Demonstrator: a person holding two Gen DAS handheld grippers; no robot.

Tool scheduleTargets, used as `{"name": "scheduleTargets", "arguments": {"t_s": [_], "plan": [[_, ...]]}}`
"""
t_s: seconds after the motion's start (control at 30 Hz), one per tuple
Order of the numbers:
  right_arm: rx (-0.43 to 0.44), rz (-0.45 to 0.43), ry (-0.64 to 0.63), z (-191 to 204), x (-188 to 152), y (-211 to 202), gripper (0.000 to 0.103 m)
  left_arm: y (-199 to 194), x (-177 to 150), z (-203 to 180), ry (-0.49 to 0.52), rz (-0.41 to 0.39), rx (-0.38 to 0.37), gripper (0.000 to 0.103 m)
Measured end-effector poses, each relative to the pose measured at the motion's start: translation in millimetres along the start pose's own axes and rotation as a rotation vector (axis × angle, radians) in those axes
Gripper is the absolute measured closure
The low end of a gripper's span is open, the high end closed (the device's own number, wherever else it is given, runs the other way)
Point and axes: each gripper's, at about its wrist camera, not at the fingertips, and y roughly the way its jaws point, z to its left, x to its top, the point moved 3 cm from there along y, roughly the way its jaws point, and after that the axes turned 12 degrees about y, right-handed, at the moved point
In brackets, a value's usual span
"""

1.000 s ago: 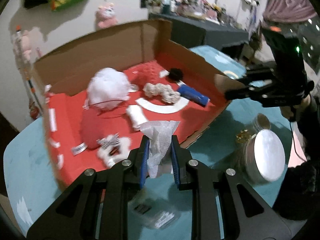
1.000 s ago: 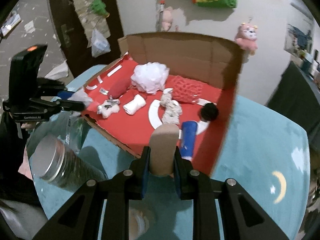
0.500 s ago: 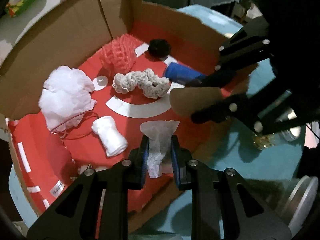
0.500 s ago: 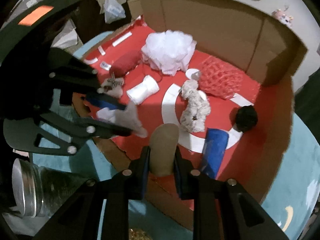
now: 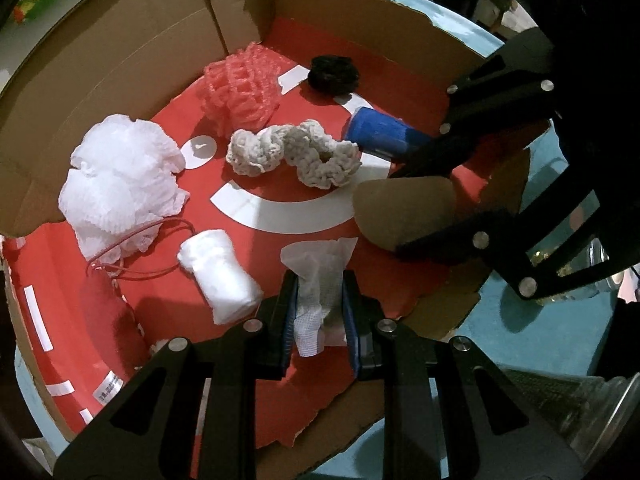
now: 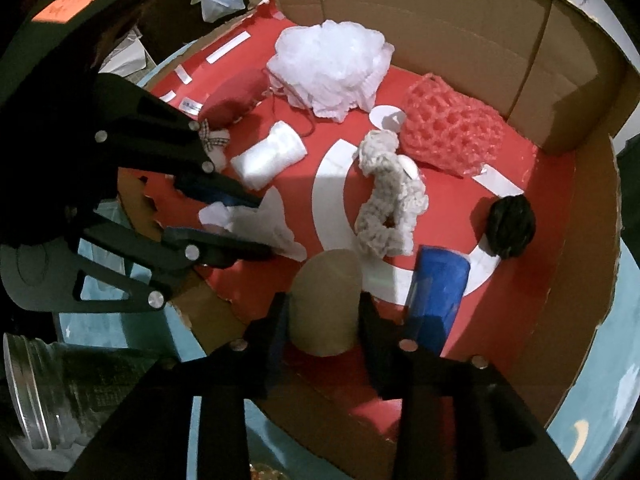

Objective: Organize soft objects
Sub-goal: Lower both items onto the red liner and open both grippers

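As both grippers tip down over the torn front edge of the red-lined cardboard box (image 5: 120, 80), each brings one more soft item to the pile collecting inside. The left gripper (image 5: 319, 312) is pinched tight on a strip of white gauze (image 5: 316, 280), held above the box floor near that front edge, apparently so it can be dropped clear of the white bandage roll (image 5: 218, 280) just beside it. The right gripper (image 6: 324, 320) has just been spreading its jaws around a tan foam cylinder (image 6: 326, 300); a sliver of gap shows at each pad, so the cylinder looks released, standing by the front edge next to the blue roll (image 6: 438, 292). Already laid out are a white mesh pouf (image 5: 120, 184) toward the left wall, a coral net sponge (image 5: 240, 84) near the back corner, a grey crocheted scrunchie (image 5: 292, 152) mid-floor and a black scrunchie (image 5: 334, 74) by the back wall.
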Motion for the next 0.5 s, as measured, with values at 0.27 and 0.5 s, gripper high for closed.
{"name": "scheduleTargets", "arguments": {"t_s": [0.27,0.5], "plan": [[-0.004,-0.024,0.012,-4.5,-2.8,-4.3,0.051,0.0,-3.2,9.0,-0.042,-0.004,-0.009,0.083],[-0.005,-0.045,0.027,-9.2,-5.1,-10.8,0.046,-2.9,-6.9,9.3,-0.081,-0.023,-0.039,0.082]]}}
